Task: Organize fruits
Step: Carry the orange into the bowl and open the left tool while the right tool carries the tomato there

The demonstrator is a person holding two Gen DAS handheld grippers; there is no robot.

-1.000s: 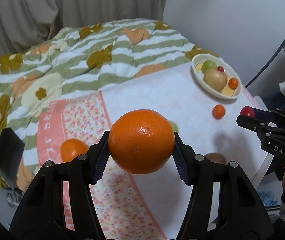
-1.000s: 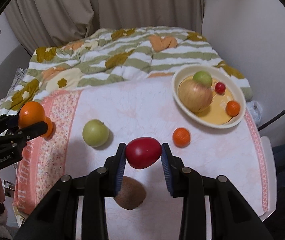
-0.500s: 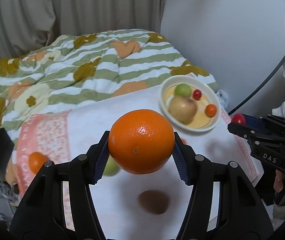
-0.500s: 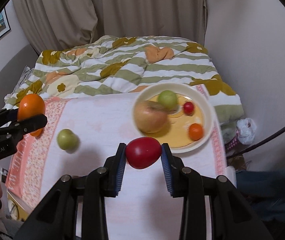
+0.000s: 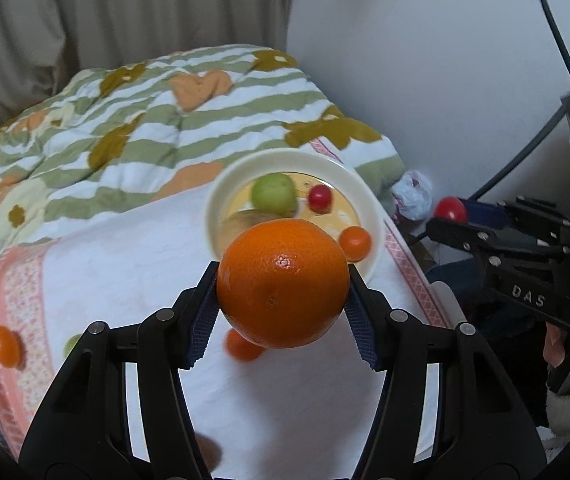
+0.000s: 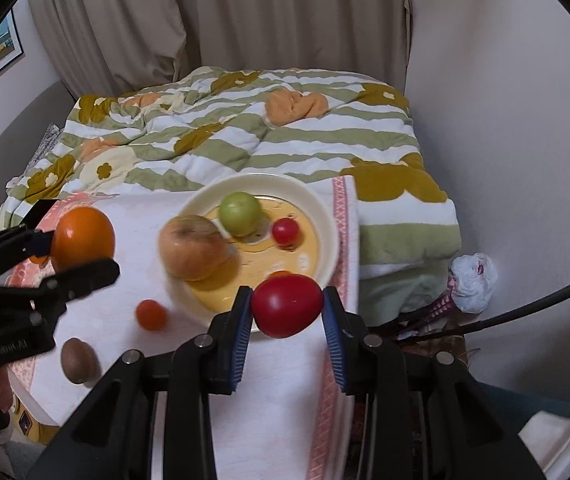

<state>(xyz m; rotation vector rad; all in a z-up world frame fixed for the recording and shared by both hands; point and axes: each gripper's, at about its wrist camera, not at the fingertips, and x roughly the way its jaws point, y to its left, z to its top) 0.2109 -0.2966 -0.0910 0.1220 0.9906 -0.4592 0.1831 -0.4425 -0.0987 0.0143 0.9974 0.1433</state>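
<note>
- The left gripper [image 5: 283, 300] is closed only as far as the big orange [image 5: 283, 282] lets it, both blue pads pressed to the fruit's sides. It hangs just short of the cream bowl [image 5: 369, 208], at about 6 o'clock from it in the left wrist view.
- The right gripper [image 6: 287, 314] is nearly closed, pinching a red tomato-like fruit [image 6: 287, 305] that hangs over the bowl's near rim, at about 5 o'clock from the bowl's middle in the right wrist view.
- Risk, as I judge it: the bowl is already crowded. Dropping the large orange in from a height could knock the small fruits out, or it could land on the large apple [image 6: 193, 246] and roll out over the rim.
- Risk: both grippers are heading for one bowl and could bump each other over it, jarring a round fruit loose.
- Risk: the bowl sits near the cloth's edge at 3 o'clock, so a shove on the rim might tip it towards the floor.
- Count in the bowl: one large apple, one green fruit [image 6: 241, 213], one small red fruit [image 6: 285, 231], one small orange fruit [image 5: 355, 243].
- Count on the white cloth [image 6: 285, 400]: one small orange fruit [image 6: 151, 314] near the bowl, one brown kiwi [image 6: 78, 360], one small orange fruit [image 5: 5, 346] at the far 9 o'clock side, and one green fruit half hidden behind the left gripper.
- Held: two fruits, one per gripper.
</note>
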